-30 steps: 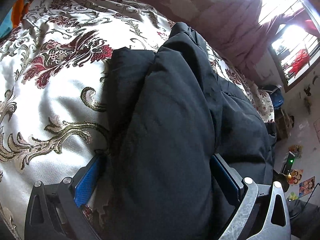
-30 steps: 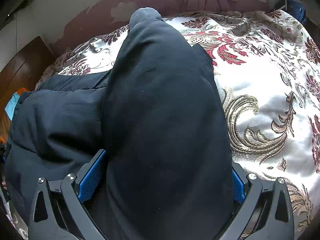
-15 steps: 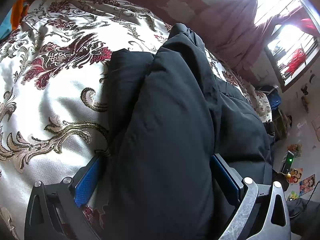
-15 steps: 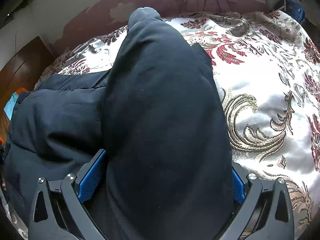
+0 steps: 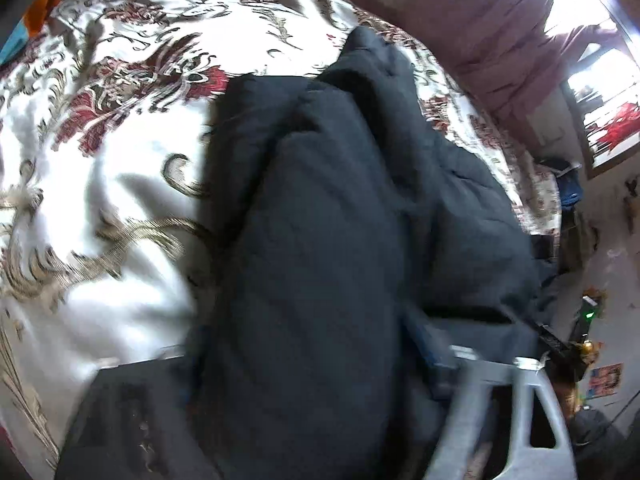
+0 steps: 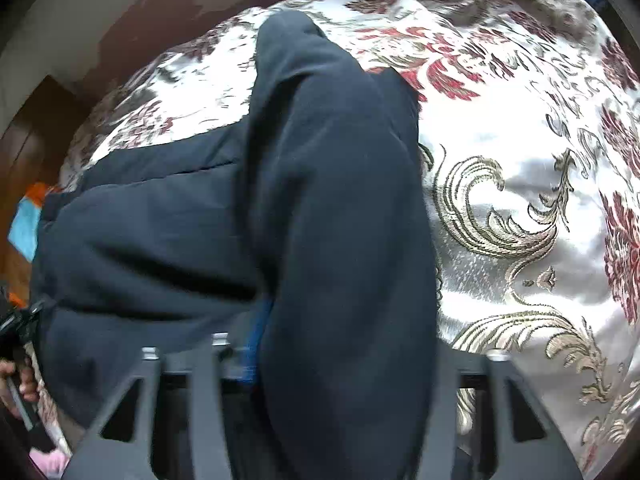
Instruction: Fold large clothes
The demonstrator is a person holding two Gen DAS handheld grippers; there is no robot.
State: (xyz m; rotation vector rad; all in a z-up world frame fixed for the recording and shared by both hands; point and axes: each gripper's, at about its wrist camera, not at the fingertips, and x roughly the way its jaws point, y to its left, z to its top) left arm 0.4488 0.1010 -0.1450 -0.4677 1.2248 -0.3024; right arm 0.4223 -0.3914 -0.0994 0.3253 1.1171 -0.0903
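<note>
A large dark navy padded jacket [image 5: 320, 220] lies on a bed with a white, red and gold floral cover [image 5: 100, 160]. In the left wrist view my left gripper [image 5: 304, 364] is shut on a thick bunched fold of the jacket that fills the gap between its fingers. In the right wrist view my right gripper [image 6: 348, 360] is shut on another thick fold of the same jacket [image 6: 340, 200], which runs away from me toward the far edge of the bed. The rest of the jacket spreads to the left there.
The floral bed cover [image 6: 520, 200] shows to the right of the jacket. A pink curtain [image 5: 500, 32] and a bright window [image 5: 608, 100] are at the far right. A wooden headboard or door [image 6: 36, 140] stands at the left. Clutter lies beside the bed [image 5: 588, 340].
Both grippers have lifted and shifted with their folds. The views are blurred by motion and the jacket has bunched up more between the fingers.
</note>
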